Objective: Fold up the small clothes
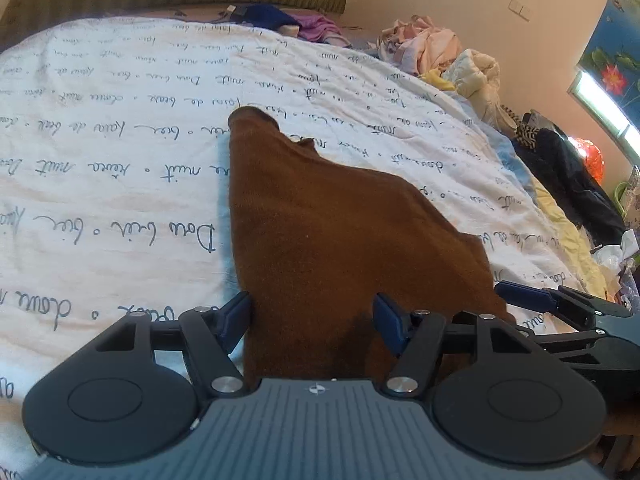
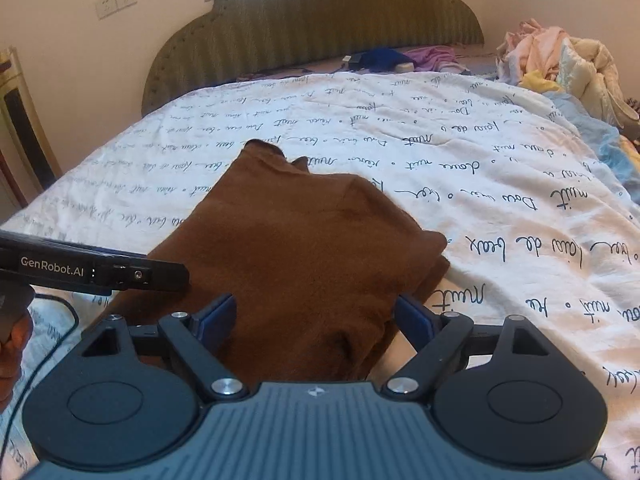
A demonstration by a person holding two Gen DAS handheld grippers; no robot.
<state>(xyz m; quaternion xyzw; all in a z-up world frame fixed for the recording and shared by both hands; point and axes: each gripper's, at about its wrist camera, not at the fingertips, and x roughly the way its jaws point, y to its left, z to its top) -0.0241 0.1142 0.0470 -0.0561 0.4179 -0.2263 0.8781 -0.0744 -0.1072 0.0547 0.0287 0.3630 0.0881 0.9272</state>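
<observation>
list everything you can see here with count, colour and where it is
garment: one, brown, lying on the bedspread between both grippers' fingers
bedspread: one, white with dark handwriting print, covering the bed
headboard: one, olive green, far end of the bed
clothes pile: one heap, pink, cream and yellow, far right of the bed
blue and purple clothes: a few, by the headboard
dark clothes: some, right edge
left gripper: black with blue fingers, open around the garment
right gripper: same, open
</observation>
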